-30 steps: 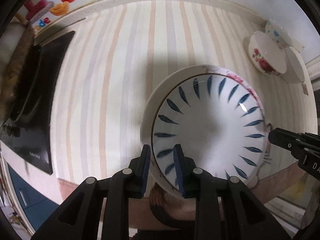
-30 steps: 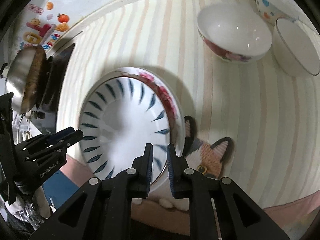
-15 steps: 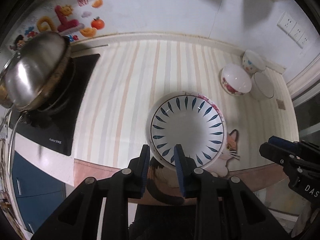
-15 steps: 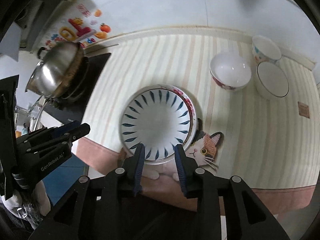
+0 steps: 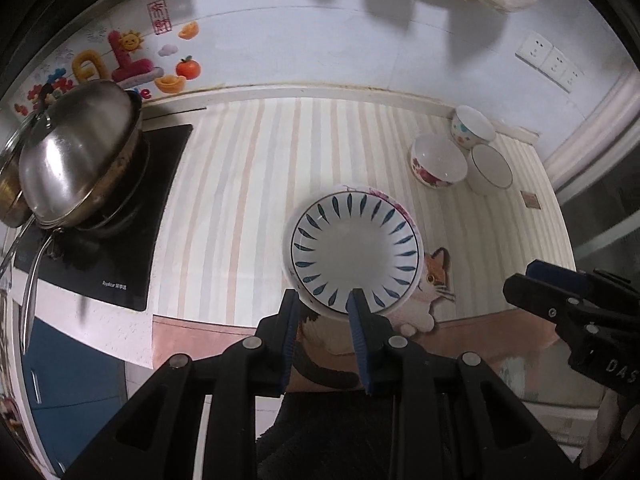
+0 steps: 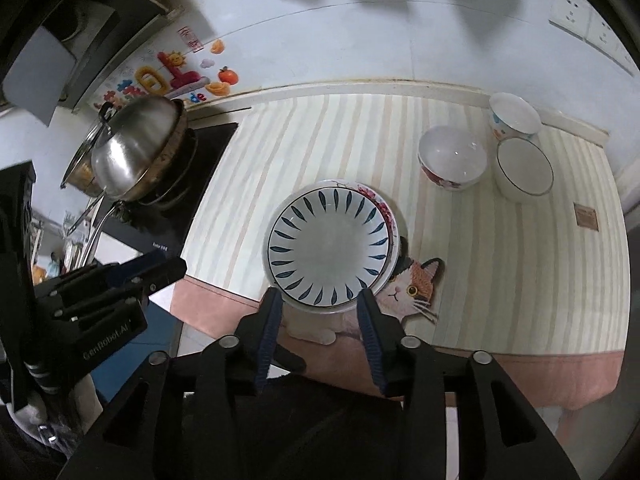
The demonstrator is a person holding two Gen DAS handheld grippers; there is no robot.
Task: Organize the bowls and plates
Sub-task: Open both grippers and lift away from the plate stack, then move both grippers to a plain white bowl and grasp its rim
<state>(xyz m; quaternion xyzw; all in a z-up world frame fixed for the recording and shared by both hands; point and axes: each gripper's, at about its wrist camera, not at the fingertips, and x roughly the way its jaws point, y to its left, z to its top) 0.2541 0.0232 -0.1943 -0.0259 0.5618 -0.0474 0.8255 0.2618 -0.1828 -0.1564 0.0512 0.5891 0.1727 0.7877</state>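
A white plate with blue leaf marks (image 5: 356,252) (image 6: 328,244) lies on a floral-rimmed plate (image 5: 386,197) (image 6: 376,196) on the striped counter mat. At the back right stand three bowls: a floral bowl (image 5: 438,162) (image 6: 452,156), a dotted bowl (image 5: 472,124) (image 6: 514,114) and a white dark-rimmed bowl (image 5: 490,168) (image 6: 524,168). My left gripper (image 5: 323,308) (image 6: 160,272) hangs high above the plates' near rim, its jaws a narrow gap apart and empty. My right gripper (image 6: 320,304) (image 5: 528,284) also hangs above that rim. Its jaws are opening, with nothing between them.
A wok under a steel lid (image 5: 80,160) (image 6: 136,148) sits on a black induction hob (image 5: 120,248) at the left. A cat picture (image 5: 436,276) marks the mat beside the plates. The counter's front edge runs just under both grippers; the tiled wall closes the back.
Both grippers have risen well away from the stacked plates, which stay on the mat. The right jaws have widened from a narrow gap at the rim. The left jaws look unchanged.
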